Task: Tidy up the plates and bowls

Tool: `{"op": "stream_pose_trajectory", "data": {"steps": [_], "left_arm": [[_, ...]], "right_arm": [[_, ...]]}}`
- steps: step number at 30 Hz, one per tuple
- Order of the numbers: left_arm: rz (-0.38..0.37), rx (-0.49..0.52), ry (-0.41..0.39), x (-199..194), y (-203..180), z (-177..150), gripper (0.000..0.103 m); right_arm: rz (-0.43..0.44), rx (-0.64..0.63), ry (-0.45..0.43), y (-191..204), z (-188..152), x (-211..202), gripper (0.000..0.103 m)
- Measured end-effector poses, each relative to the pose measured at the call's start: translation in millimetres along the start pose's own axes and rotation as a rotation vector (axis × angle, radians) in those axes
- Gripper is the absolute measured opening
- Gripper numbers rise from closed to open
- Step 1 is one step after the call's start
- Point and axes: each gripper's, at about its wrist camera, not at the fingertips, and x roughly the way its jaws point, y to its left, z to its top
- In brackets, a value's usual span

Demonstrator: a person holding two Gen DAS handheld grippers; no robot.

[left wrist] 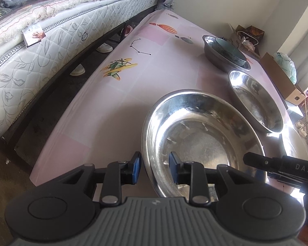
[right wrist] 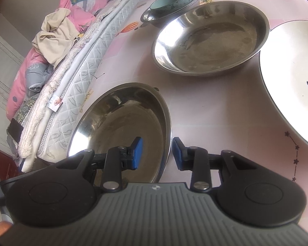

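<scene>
Jaws of both grippers straddle opposite sides of the near steel bowl's rim, apart and not pressing on it.

Left gripper (left wrist: 155, 169) has one blue pad outside the near steel bowl (left wrist: 203, 141) and one inside, with a clear gap to the rim; right gripper (right wrist: 157, 153) stands the same way on the other side, rim between its pads and untouched. I judge this two-handed hold is meant for lifting the wide, shallow bowl level, though neither side has closed enough to carry it. Beyond the jaws sits a second steel bowl (right wrist: 210, 39), probably where like goes with like; farther off a teal bowl (right wrist: 172, 0) already nests in a smaller steel one (right wrist: 154, 18). A white plate (right wrist: 289, 78) lies right of the right jaws on the pink bench (left wrist: 117, 94), a bed (left wrist: 51, 41) alongside.
</scene>
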Motion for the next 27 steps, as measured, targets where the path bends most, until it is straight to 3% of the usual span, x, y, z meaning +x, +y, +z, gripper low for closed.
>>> {"op": "stream_pose_trajectory", "data": {"steps": [27], "left_arm": [[0.028, 0.025, -0.007, 5.1, -7.2, 4.2, 0.031]], "right_arm": [[0.002, -0.006, 0.001, 2.5, -0.2, 4.3, 0.027]]}}
